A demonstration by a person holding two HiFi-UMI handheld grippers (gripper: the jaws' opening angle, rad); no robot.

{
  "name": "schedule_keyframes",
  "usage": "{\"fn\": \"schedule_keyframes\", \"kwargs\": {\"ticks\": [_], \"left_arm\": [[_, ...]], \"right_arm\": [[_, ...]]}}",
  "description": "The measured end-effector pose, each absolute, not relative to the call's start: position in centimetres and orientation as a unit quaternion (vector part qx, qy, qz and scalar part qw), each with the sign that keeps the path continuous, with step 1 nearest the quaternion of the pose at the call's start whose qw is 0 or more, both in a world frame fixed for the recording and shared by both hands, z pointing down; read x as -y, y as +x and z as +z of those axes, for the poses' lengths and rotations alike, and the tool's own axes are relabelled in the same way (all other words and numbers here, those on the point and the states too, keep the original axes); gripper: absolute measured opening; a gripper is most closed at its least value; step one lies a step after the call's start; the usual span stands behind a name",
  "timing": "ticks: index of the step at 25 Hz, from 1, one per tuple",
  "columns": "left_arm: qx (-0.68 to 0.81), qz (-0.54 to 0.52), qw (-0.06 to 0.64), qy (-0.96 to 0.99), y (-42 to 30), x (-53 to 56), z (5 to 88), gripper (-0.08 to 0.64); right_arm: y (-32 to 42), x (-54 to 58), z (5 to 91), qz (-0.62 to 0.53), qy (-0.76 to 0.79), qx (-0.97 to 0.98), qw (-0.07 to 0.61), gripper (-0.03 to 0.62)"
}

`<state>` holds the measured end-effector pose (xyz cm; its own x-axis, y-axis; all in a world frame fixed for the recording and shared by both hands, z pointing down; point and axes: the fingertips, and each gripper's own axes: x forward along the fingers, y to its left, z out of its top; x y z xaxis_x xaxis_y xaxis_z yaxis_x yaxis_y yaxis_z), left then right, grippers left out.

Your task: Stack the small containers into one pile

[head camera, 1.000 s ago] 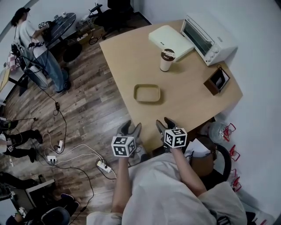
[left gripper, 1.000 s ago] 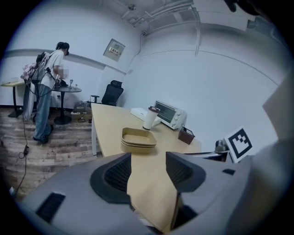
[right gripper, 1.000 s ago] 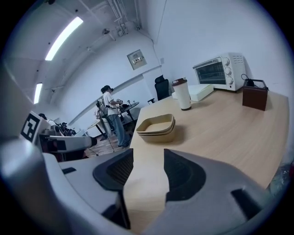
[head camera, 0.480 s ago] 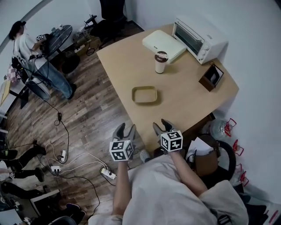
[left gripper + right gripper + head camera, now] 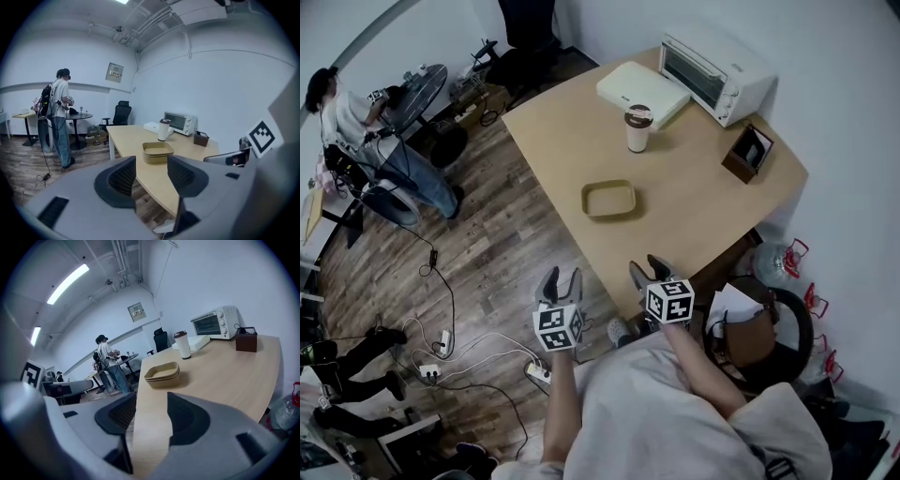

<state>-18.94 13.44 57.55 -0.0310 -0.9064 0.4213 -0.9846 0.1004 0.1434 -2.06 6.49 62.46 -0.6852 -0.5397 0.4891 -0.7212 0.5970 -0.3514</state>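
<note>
- Head view: the nested pile of shallow tan rectangular paper containers (image 5: 609,201), the top one empty, sits mid-way on the smooth pale wooden table (image 5: 703,216), well apart from the left gripper (image 5: 561,279) and the right gripper (image 5: 650,270).
- Left gripper view: the ribbed dark jaws stand apart, having just closed slightly, with nothing between them.
- Right gripper view: the jaws stand apart and empty; the pile's rims have rounded corners.

Containers (image 5: 610,201): tan. Table (image 5: 703,216): light wood grain. Oven (image 5: 722,61): white with a dark glass door. Cup (image 5: 638,128): white with a dark brown lid. Holder (image 5: 746,152): dark brown. Case (image 5: 642,91): cream. Floor (image 5: 497,234): brown planks.
</note>
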Motion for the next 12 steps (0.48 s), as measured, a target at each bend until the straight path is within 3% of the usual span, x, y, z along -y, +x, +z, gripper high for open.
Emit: {"fn": "schedule_keyframes", "kwargs": {"ticks": [8, 11, 12], "left_arm": [[0.703, 0.068, 0.21, 0.677, -18.3, -13.4, 57.3, 0.182], [0.698, 0.048, 0.203, 0.684, -17.8, -13.3, 56.6, 0.124], [0.699, 0.04, 0.201, 0.685, -17.8, -13.3, 56.3, 0.071]], "right_arm": [[-1.3, -7.4, 62.4, 0.261, 0.367, 0.878, 0.162, 0.212], [-1.2, -7.8, 62.6, 0.259, 0.361, 0.881, 0.164, 0.212], [-1.2, -7.9, 62.8, 0.257, 0.359, 0.881, 0.166, 0.212]]}}
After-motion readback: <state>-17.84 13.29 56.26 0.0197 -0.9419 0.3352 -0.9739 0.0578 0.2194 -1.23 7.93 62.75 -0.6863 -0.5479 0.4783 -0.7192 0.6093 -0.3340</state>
